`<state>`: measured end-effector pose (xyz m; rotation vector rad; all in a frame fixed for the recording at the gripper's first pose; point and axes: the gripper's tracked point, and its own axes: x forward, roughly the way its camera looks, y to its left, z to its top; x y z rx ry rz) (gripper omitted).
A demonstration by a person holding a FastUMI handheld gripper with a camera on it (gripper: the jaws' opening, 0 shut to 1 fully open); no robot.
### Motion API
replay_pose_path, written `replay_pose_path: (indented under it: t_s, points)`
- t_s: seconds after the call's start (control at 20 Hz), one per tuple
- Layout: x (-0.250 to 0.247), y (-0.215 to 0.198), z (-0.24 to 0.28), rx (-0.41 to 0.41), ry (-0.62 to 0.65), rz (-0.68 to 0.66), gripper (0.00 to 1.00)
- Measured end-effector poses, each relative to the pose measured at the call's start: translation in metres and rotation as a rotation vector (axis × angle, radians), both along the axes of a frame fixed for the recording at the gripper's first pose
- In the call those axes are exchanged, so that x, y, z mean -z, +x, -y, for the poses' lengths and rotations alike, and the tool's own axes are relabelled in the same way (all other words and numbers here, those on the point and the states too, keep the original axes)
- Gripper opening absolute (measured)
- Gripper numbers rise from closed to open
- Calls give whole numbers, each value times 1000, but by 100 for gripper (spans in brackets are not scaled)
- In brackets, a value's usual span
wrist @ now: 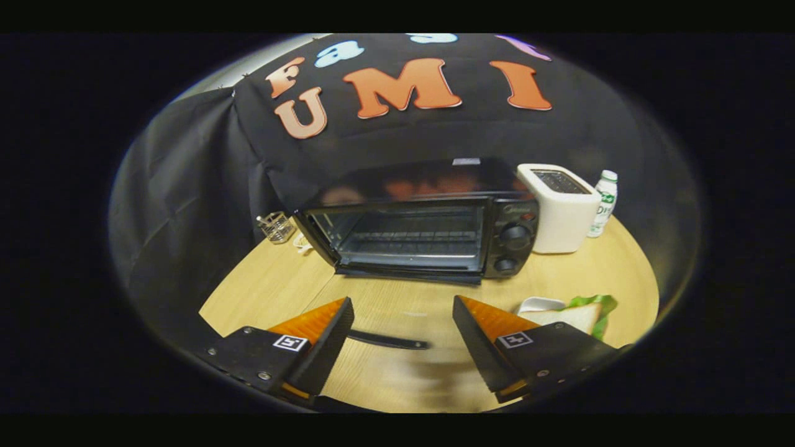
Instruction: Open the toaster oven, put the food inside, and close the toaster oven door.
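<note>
The black toaster oven (422,217) stands at the back of the wooden table (273,292), its cavity and wire rack (413,237) exposed. Its glass door hangs down and open toward me, blurred, with the dark handle bar (386,340) lying between my fingers. My gripper (402,307) is open, fingers wide apart, and neither pad presses on the handle. The food, a sandwich (574,316) with green lettuce on a white plate (539,303), lies just beyond the right finger.
A white pop-up toaster (559,211) stands against the oven's right side, with a small bottle (604,203) beyond it. A small glass holder (276,226) and a white cable (303,243) sit left of the oven by the black cloth wall.
</note>
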<state>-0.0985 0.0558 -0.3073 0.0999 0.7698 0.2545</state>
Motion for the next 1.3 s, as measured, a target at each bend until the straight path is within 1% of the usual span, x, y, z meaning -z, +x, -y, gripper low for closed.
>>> replay_pose_path:
  t_s: [0.05, 0.25, 0.45, 0.55, 0.7, 0.85, 1.0, 1.1, 1.2, 1.3]
  points:
    - [-10, 0, 15, 16, -4, 10, 97]
    - [-28, -1, 81, 104, -28, 11, 98]
    - [-18, -9, 152, 169, -120, -15, 99]
    - [-3, -14, 171, 205, -111, -57, 99]
    - [35, -24, 184, 250, -58, -164, 99]
    - [69, -32, 184, 283, -8, -259, 99]
    - [95, -44, 176, 288, 58, -335, 99]
    - [104, -48, 171, 304, 106, -370, 98]
    - [111, -48, 162, 318, 155, -392, 93]
    - [110, -46, 153, 325, 197, -401, 77]
